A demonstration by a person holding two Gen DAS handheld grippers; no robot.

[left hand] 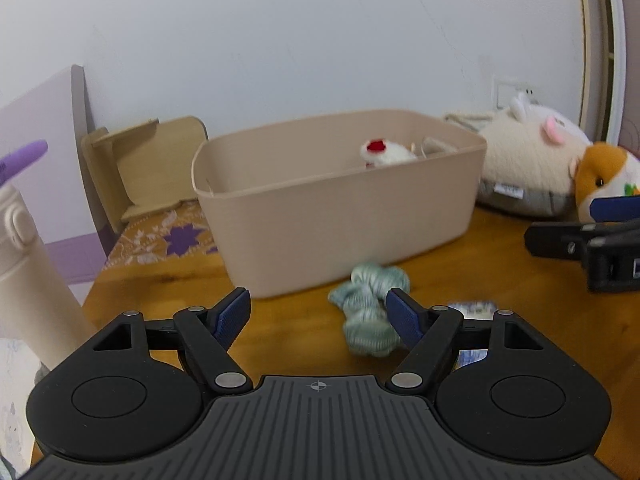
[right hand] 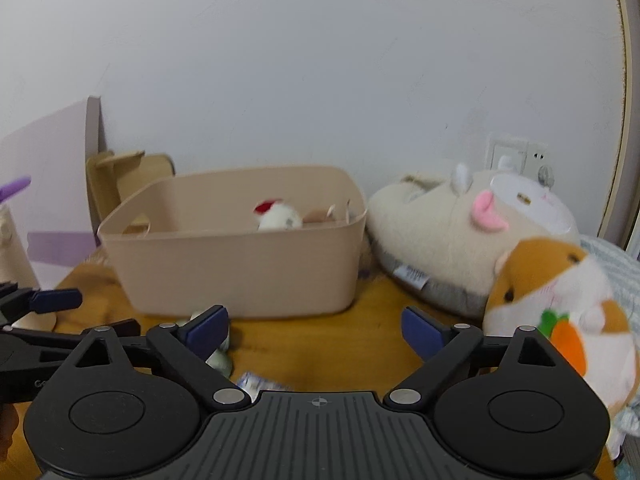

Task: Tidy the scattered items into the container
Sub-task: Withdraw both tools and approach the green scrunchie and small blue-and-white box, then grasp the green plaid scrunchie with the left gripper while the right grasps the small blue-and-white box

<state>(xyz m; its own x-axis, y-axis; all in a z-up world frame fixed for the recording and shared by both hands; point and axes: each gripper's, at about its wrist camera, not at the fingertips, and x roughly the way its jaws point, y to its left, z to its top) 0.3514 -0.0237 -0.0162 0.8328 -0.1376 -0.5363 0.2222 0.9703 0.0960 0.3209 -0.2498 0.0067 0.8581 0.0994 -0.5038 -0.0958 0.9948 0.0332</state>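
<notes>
A beige plastic bin [left hand: 336,216] stands on the wooden table; it also shows in the right wrist view [right hand: 236,264]. Inside lies a small white plush with a red patch [left hand: 384,152] [right hand: 278,216]. A pale green knotted cloth [left hand: 368,312] lies on the table in front of the bin, just ahead of my left gripper [left hand: 320,316], which is open and empty; its right finger overlaps the cloth. My right gripper [right hand: 316,330] is open and empty over bare table. A small blue-white packet [right hand: 252,382] [left hand: 474,308] lies near the cloth.
A cream plush slipper [right hand: 440,240] and an orange-white hamster plush [right hand: 560,304] lie right of the bin. A cream bottle [left hand: 28,272] stands at the left. A wooden stand [left hand: 152,164] sits behind the bin. The right gripper shows at the right edge [left hand: 592,248].
</notes>
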